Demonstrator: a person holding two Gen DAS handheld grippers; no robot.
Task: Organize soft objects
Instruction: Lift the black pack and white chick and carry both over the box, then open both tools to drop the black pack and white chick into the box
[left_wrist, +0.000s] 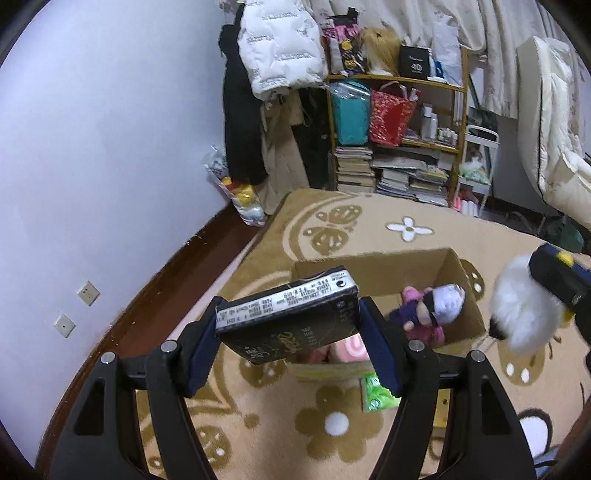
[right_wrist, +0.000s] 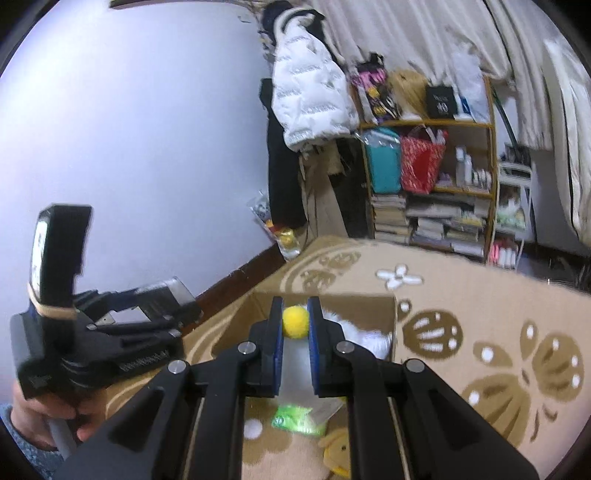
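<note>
With the right gripper clamped on the white plush (the left gripper pinches a black box), release only once it hangs squarely above the cardboard box.

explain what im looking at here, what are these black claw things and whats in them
They are two hand-held grippers, each with a camera looking along its fingers; a person holds one in each hand. In the left camera's picture, the left gripper clamps a black packet above a cardboard box that holds a doll. In the right camera's picture, the right gripper is shut on a white fluffy toy with a yellow pompom. Below lies a patterned carpet with a green packet.
</note>
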